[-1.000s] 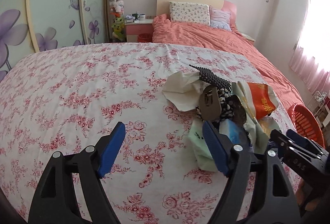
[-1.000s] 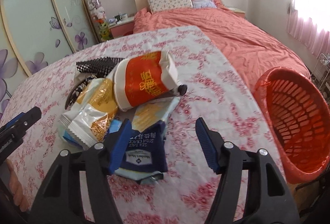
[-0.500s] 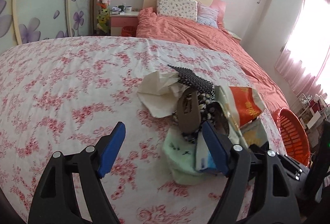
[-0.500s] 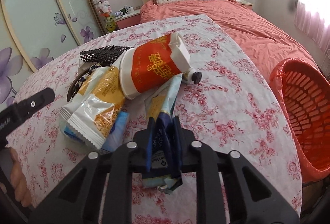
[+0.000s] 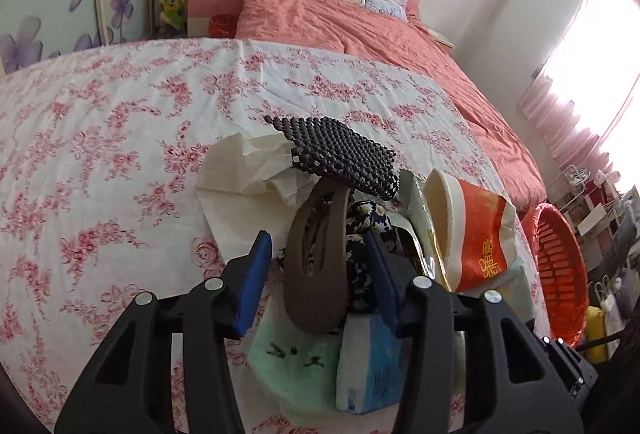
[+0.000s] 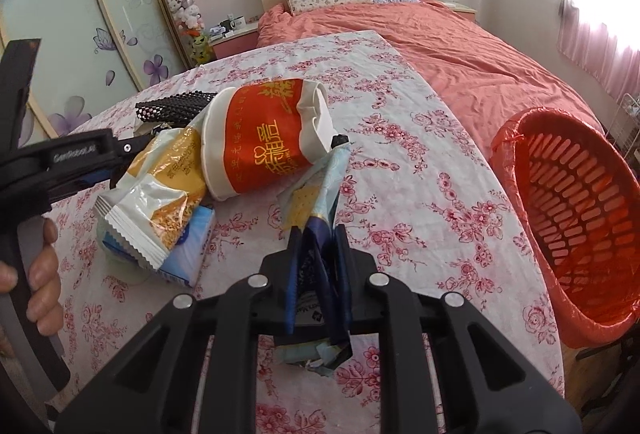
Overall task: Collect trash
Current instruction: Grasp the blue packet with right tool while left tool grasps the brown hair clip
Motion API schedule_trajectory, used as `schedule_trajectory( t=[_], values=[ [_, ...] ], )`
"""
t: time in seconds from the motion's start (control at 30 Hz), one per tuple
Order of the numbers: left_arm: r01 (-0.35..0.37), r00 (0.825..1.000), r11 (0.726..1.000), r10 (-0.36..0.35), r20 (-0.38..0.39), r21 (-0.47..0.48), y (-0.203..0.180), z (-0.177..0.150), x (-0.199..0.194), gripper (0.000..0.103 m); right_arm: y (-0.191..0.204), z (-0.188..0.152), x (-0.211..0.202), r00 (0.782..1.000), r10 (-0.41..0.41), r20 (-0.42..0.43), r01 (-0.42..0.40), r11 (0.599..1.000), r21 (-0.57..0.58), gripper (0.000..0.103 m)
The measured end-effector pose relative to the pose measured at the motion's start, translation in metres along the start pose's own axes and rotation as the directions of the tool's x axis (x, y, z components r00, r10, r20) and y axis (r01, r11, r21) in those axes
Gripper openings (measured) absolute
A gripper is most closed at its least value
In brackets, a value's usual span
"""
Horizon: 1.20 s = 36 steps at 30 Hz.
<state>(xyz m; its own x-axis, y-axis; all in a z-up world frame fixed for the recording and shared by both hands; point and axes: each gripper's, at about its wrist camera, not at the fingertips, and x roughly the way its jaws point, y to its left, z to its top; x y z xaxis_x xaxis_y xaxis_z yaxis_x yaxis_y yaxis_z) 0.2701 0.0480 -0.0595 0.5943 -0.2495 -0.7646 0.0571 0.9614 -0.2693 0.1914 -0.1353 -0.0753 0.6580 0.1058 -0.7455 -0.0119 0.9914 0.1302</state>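
Note:
A heap of trash lies on the floral table. My right gripper (image 6: 318, 258) is shut on a dark blue cracker wrapper (image 6: 316, 202), lifted a little. Behind it lie a crushed red and white paper cup (image 6: 260, 138), an orange snack bag (image 6: 160, 190) and a blue tissue pack (image 6: 184, 254). My left gripper (image 5: 316, 274) is open, its blue pads either side of a brown hair clip (image 5: 318, 266) that rests on a floral scrunchie (image 5: 366, 234). A black beaded mat (image 5: 340, 154), crumpled white paper (image 5: 244, 170), a green cloth (image 5: 296, 362) and the cup (image 5: 472, 234) surround it.
An orange mesh bin (image 6: 572, 218) with a red liner stands off the table's right edge; it also shows in the left wrist view (image 5: 556, 266). A bed with a coral cover (image 6: 460, 46) lies beyond. The left gripper's body (image 6: 60, 162) and the hand holding it sit at left.
My right gripper closed on the blue wrapper and raised it slightly. My left gripper moved forward over the heap and narrowed, and now straddles the hair clip.

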Motion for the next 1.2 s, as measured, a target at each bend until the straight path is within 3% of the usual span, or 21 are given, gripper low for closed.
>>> schedule_trajectory(
  t=[0.2,0.43,0.73,0.87,1.0,1.2],
  values=[
    [0.052,0.998,0.998,-0.053,-0.032,-0.036,0.005,0.001,0.011,0.031,-0.005,0.000,0.000,1.000,0.001,0.002,-0.001,1.000,0.006,0.017],
    [-0.012,0.999,1.000,0.012,0.029,0.004,0.010,-0.007,-0.011,0.030,-0.010,0.000,-0.002,1.000,-0.002,0.001,0.002,1.000,0.018,0.017],
    [-0.085,0.993,0.996,0.087,0.084,-0.035,0.044,-0.028,-0.038,0.030,-0.012,-0.001,-0.001,1.000,-0.002,0.002,0.002,1.000,0.016,0.017],
    [-0.123,0.989,0.991,0.126,0.074,-0.047,0.060,-0.033,-0.038,0.031,-0.012,0.000,-0.001,1.000,-0.004,0.002,0.004,1.000,0.017,0.017],
    [-0.111,0.991,0.991,0.115,0.065,-0.070,0.068,-0.031,-0.037,0.040,-0.013,-0.001,-0.001,1.000,-0.006,0.001,0.006,1.000,0.019,0.018],
    [-0.141,0.990,0.988,0.142,0.024,-0.057,0.068,-0.032,-0.022,0.039,-0.011,0.000,0.001,1.000,-0.014,0.000,0.014,1.000,0.018,0.019]
  ],
)
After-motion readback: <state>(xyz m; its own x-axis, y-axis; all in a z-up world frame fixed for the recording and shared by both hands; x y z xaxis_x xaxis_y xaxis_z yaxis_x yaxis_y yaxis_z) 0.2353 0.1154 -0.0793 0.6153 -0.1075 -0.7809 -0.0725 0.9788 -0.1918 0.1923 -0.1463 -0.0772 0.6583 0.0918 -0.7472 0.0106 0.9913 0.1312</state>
